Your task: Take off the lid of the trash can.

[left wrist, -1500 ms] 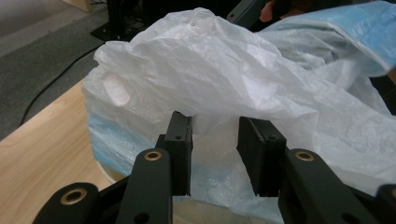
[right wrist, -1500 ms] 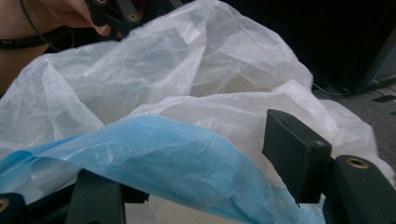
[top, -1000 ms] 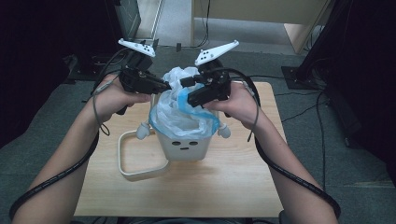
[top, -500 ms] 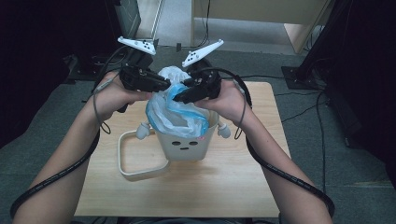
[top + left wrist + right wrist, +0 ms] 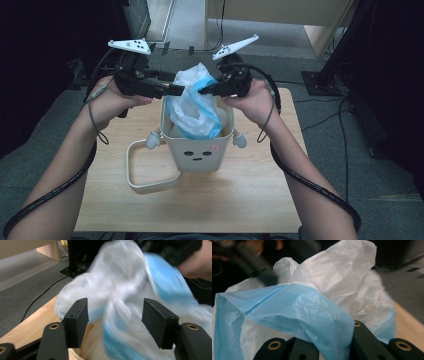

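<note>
Near the far edge of the counter [image 5: 240,200], about midway between its left and right edges, stands a cream bin with a little face [image 5: 197,145], and a thin white-and-blue plastic bag [image 5: 196,107] sits bunched in its mouth, rising well above the rim. The work looks to be lining the bin with that bag. I'd judge it roughly half done: the bag's bottom is down inside, but its top is still crumpled in a heap and nothing is folded over the rim yet. Opening the mouth and drawing it out over all four sides is what remains.

On the left, the left tongs [image 5: 176,90] reach in level over the bin's left rim. Their jaws have just been opening and now stand spread, with bag film lying between the pads [image 5: 77,315] but not squeezed; the left gripper view is blurred, so I cannot say whether the film brushes a pad.

On the right, the right tongs [image 5: 204,91] come in level from the opposite side. Their jaws have just been closing and are now pressed together on a fold of the blue film [image 5: 312,315], pinching the bag near its top.
</note>
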Available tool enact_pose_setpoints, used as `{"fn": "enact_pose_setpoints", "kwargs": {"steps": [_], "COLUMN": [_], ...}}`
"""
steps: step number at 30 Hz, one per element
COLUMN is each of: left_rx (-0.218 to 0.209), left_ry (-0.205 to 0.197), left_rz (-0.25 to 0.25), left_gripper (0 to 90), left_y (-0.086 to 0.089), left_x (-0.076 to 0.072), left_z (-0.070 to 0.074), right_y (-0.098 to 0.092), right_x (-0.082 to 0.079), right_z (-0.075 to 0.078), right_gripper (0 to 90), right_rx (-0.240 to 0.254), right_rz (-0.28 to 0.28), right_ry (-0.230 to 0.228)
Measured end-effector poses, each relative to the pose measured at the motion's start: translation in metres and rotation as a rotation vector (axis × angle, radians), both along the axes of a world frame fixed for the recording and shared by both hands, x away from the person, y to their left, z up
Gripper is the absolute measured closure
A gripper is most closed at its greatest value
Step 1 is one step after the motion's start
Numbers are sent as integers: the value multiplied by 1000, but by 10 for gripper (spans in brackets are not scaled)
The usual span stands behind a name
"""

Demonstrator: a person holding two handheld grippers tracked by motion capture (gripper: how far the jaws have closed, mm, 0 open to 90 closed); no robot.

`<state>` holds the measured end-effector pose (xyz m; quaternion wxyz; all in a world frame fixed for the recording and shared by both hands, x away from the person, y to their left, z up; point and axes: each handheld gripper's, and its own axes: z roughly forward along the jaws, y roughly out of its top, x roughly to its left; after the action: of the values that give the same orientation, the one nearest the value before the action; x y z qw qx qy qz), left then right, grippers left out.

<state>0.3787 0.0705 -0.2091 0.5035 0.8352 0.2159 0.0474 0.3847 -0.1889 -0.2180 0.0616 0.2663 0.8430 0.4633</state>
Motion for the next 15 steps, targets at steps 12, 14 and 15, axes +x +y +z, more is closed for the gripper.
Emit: {"fn": "enact_pose_setpoints", "kwargs": {"steps": [12, 14, 15], "left_rx": [-31, -38, -34], "left_ry": [40, 49, 55], "left_rz": [-54, -68, -78], "left_gripper": [316, 352, 410], "left_y": [-36, -40, -41], "left_x": [9, 9, 8], "left_z": [-25, -26, -27], "right_y": [0, 3, 5], "right_x": [-8, -11, -12], "right_z": [27, 31, 32], "right_gripper": [872, 872, 872], "right_rx": [120, 134, 134], "right_rz": [2, 13, 16], "right_ry": [-24, -28, -30]}}
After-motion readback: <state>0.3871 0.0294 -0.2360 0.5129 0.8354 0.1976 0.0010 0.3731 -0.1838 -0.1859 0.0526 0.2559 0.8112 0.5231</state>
